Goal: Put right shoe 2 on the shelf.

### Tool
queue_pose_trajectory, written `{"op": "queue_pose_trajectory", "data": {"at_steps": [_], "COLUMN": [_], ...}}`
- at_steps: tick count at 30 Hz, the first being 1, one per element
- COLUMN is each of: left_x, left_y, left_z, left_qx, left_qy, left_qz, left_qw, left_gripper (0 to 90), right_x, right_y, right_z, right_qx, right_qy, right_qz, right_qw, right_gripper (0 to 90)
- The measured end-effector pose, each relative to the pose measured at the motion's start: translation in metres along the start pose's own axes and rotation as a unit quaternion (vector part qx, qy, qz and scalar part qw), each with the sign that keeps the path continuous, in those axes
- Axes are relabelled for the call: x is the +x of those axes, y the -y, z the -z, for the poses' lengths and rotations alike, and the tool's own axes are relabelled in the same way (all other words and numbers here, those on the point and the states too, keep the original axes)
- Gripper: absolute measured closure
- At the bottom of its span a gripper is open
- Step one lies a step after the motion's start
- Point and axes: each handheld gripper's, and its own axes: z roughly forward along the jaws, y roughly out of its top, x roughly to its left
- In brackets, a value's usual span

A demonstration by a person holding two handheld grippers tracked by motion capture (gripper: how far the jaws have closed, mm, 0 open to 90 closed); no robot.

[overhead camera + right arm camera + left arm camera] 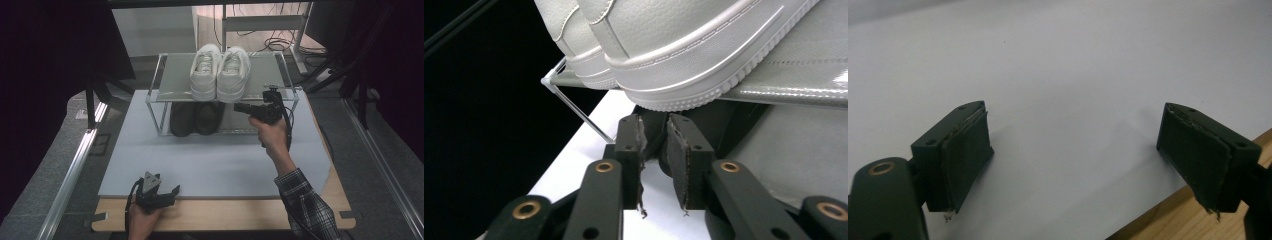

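Beneath pebbled white leather sneakers [704,45], right gripper [655,131] fingers narrow, empty; left gripper [1073,165] wide.

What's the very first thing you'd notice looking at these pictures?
The pair of clean white leather sneakers stands side by side on the top shelf of the small metal-framed shoe rack, bright against the dark room. Under them, on the lower shelf, sits a pair of black shoes. The right tool is held up beside the rack near the white pair, its jaws a little apart with nothing between them.
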Motion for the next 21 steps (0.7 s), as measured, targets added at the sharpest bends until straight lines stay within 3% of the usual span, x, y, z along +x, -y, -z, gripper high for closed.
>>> {"op": "queue_pose_trajectory", "data": {"at_steps": [9, 21], "left_x": [0.000, 0.000], "left_y": [0.000, 0.000], "left_z": [0.000, 0.000], "left_qx": [-0.001, 0.000], "left_qy": [0.000, 0.001], "left_qz": [0.000, 0.001], "left_qw": [1.0000, 1.0000], "left_gripper": [13.6, 13.6], "right_x": [0.002, -0.002], "right_y": [0.004, 0.013], "right_z": [0.008, 0.019], "right_qx": [0.001, 0.005], "right_qy": [-0.002, 0.014], "right_qz": [0.020, 0.058], "right_qw": [0.9998, 0.9982], "right_gripper": [61.1, 46.2]}}
